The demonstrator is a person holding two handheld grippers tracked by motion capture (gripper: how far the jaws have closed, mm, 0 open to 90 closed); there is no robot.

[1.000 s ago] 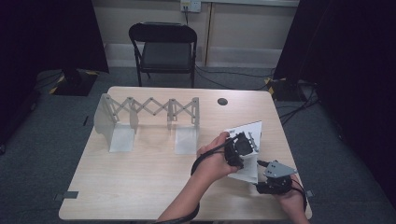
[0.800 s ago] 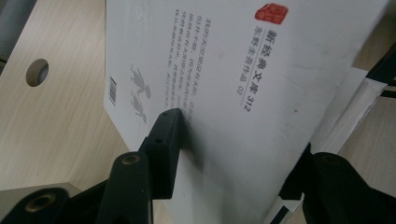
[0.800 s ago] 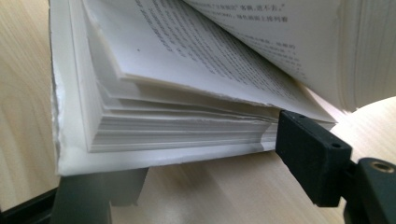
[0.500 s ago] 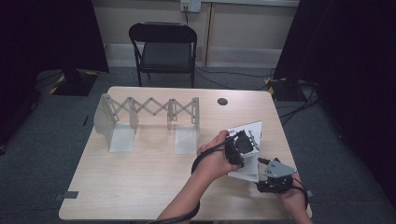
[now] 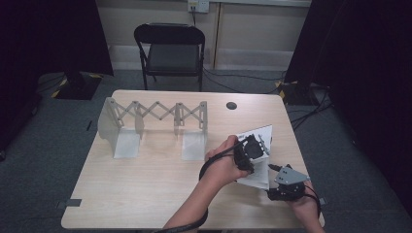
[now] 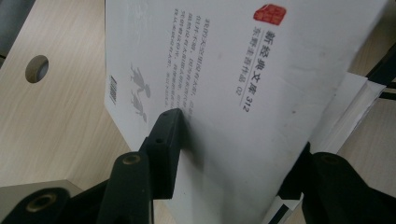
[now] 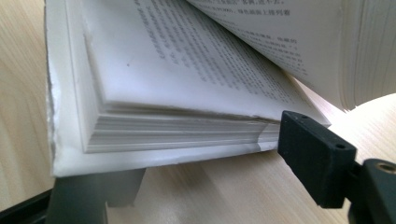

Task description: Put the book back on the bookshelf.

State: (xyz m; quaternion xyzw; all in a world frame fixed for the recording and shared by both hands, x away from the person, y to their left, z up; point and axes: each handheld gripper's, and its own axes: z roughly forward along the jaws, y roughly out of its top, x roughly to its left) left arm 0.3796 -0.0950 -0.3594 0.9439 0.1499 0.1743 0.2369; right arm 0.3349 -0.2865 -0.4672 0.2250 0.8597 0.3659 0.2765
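Book (image 6: 243, 93): matt white paper cover, smooth, printed in black with a red seal; page block (image 7: 177, 126) of off-white paper, edges slightly rough. Table (image 5: 145, 194): pale wood-grain laminate, smooth. Rack (image 5: 155, 116): dull grey metal. Gripper jaws: matt black plastic.

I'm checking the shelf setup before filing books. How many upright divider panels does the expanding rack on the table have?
3 that I can make out on the rack: a curved one at its left end, one left of middle, and a pair of posts at its right end. More may be hidden.
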